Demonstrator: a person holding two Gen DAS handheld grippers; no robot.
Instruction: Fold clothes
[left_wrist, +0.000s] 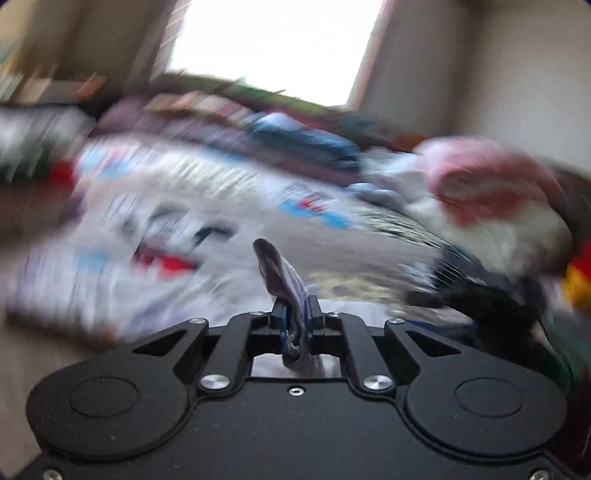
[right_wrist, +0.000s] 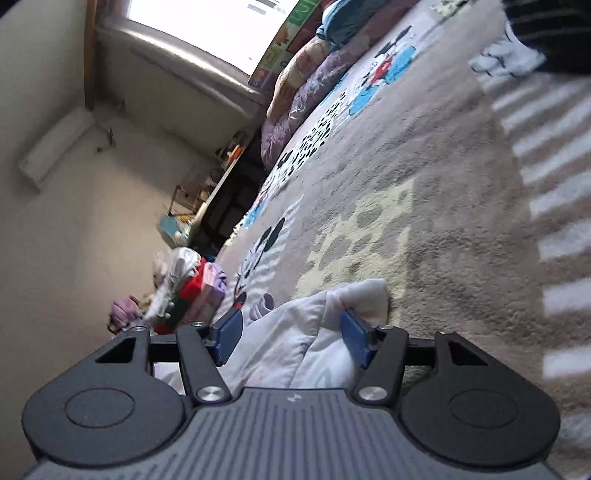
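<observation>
A grey-purple striped piece of cloth (left_wrist: 282, 280) is pinched tight in the left gripper (left_wrist: 295, 314), its fingers closed on it, held above the cartoon-printed bedspread (right_wrist: 424, 177). A white padded garment (right_wrist: 295, 332) lies on the bed between the right gripper's (right_wrist: 291, 332) blue pads (right_wrist: 352, 334), which stand half apart around it. A pink-and-white heap of clothes (left_wrist: 487, 192) sits well beyond.
</observation>
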